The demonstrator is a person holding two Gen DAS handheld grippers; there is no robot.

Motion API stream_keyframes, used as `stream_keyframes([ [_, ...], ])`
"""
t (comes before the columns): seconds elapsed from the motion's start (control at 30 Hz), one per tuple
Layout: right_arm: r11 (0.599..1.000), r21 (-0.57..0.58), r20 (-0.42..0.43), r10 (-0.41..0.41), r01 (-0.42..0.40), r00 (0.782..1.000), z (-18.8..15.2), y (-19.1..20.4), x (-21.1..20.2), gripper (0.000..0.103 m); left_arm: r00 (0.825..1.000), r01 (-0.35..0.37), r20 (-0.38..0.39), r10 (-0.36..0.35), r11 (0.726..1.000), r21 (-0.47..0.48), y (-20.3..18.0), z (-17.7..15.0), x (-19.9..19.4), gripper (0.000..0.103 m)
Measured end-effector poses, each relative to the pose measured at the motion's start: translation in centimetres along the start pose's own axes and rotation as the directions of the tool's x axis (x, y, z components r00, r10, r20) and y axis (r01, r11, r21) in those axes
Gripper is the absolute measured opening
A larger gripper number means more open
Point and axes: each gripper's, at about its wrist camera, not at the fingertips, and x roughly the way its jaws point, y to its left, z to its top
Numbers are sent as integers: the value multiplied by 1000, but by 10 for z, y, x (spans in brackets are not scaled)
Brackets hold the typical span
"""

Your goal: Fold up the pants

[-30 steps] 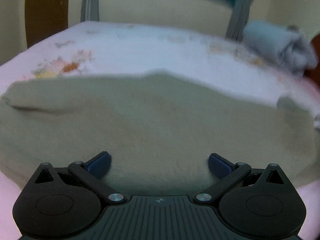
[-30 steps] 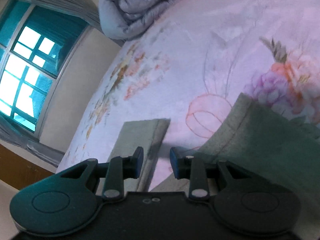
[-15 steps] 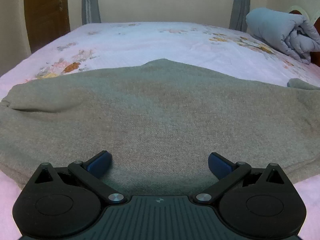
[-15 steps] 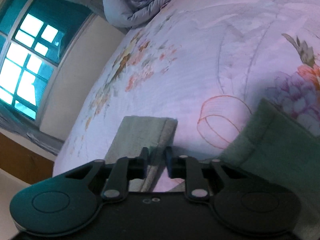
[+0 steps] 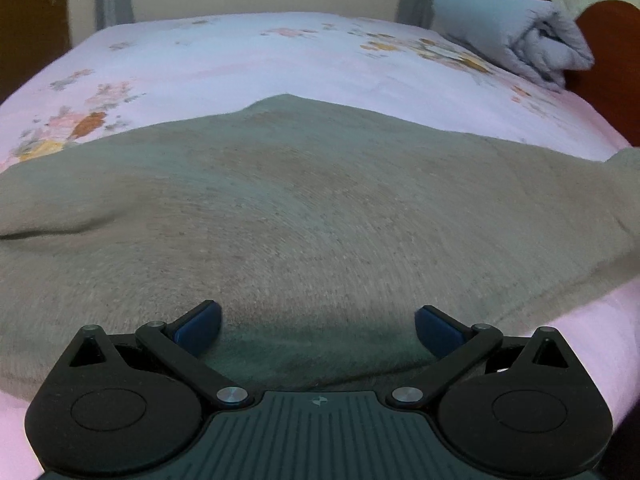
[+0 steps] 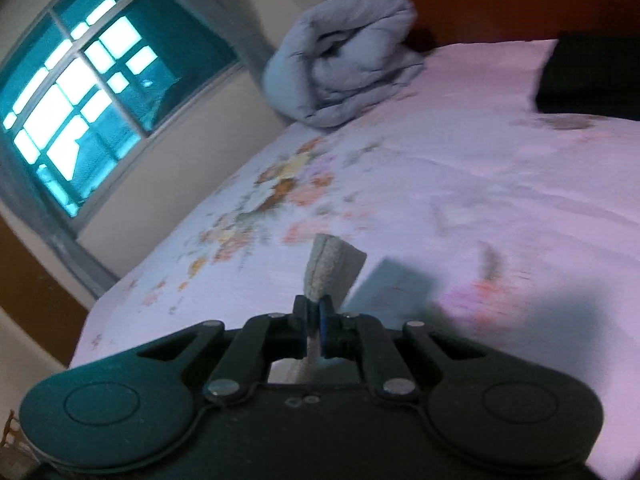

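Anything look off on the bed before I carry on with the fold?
Nothing stands out. The pants lie spread on the bed; the right gripper is shut on a cuff and the left gripper is open over the cloth.

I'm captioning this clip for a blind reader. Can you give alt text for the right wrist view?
The right gripper is shut on a grey-green pants hem, lifted above a pink floral bedsheet. A rolled grey quilt lies near the window.
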Motion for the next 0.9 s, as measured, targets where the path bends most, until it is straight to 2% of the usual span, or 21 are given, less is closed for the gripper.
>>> stream_keyframes([
  [0.1,999,33,-2,-30,30,1000,-10,-20,-19,0,999,50,-9,-50,999,10,8,1,-3,103],
  [0.27,997,71,-6,-33,33,999,-24,-33,-30,0,992,126,-25,-125,992,20,19,2,-8,103],
  [0.33,995,82,-17,-53,54,998,-31,-43,-25,0,989,148,-30,-147,989,22,23,1,-10,103],
  [0.4,984,154,-61,-77,86,995,-44,-65,-12,0,987,156,-30,-155,987,26,24,1,-10,103],
  [0.47,976,177,-91,-113,127,989,-56,-81,-1,0,987,157,-28,-156,987,30,24,0,-11,103],
  [0.53,961,243,-106,-111,134,988,-68,-95,5,0,987,159,-28,-158,987,37,24,0,-11,103],
  [0.6,961,238,-98,-121,141,988,-71,-93,7,0,986,163,-28,-162,986,44,25,-1,-12,103],
  [0.67,980,146,-66,-129,137,989,-61,-69,4,0,986,167,-27,-166,985,47,25,-1,-11,103],
  [0.73,996,54,-9,-67,68,998,-38,-32,0,0,987,163,-25,-162,986,47,25,-2,-11,103],
  [0.8,998,-41,60,57,-54,997,-6,18,-10,0,988,157,-24,-156,986,51,23,-3,-11,103],
  [0.83,991,-86,90,114,-107,989,6,39,-17,0,988,156,-24,-155,986,49,23,-3,-12,103],
  [0.9,968,-139,156,230,-209,961,25,70,-37,0,987,159,-23,-158,986,47,23,-3,-12,103],
])
